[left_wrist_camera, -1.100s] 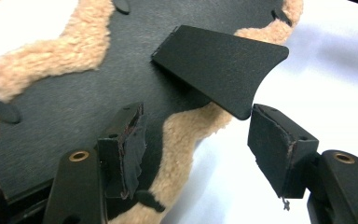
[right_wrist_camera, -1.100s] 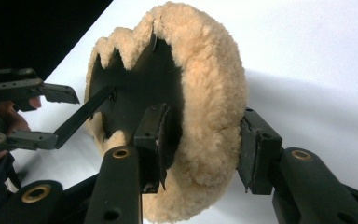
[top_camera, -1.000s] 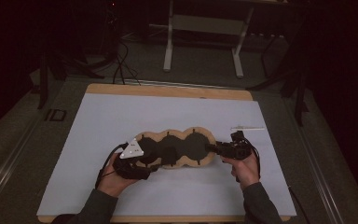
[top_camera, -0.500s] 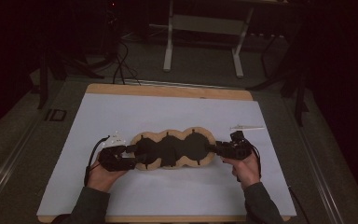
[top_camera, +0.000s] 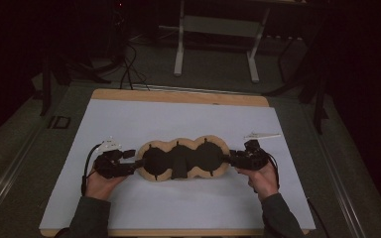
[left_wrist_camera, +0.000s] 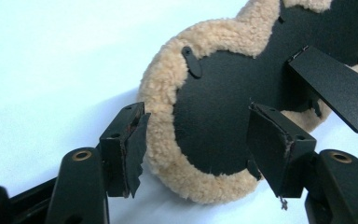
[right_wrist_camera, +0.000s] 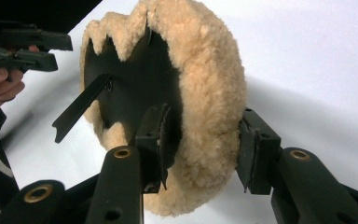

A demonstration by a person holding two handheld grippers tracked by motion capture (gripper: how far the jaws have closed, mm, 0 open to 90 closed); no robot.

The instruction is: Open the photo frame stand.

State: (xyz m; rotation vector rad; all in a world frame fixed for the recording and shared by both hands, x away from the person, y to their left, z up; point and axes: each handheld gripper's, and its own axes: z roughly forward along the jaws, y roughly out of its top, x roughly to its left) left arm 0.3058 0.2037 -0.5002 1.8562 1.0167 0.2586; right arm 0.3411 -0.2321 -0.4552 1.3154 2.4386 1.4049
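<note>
A three-lobed tan fleece pad (top_camera: 183, 158) with a black backing lies across the white table cover. A flat black strap (left_wrist_camera: 335, 88) sticks out from its middle. My left gripper (top_camera: 135, 161) is at the pad's left end. Its jaws have just been opening and stand wide, with the left lobe's rim (left_wrist_camera: 163, 112) between them, unpressed. My right gripper (top_camera: 226, 159) is at the right end, shut on the fleece rim (right_wrist_camera: 214, 93): one pad on the black side, the other on the fleece. The left gripper (right_wrist_camera: 23, 46) and its hand show far off in the right gripper view.
A white sheet (top_camera: 178, 119) covers a wooden table. A small pale object (top_camera: 262, 135) lies near the right gripper. Behind the table, a metal stand (top_camera: 213, 44) and cables (top_camera: 124, 69) sit on the dark floor.
My left hand and gripper slid leftward, from over the pad's left lobe to its outer left end. The right hand and the pad stayed put.
</note>
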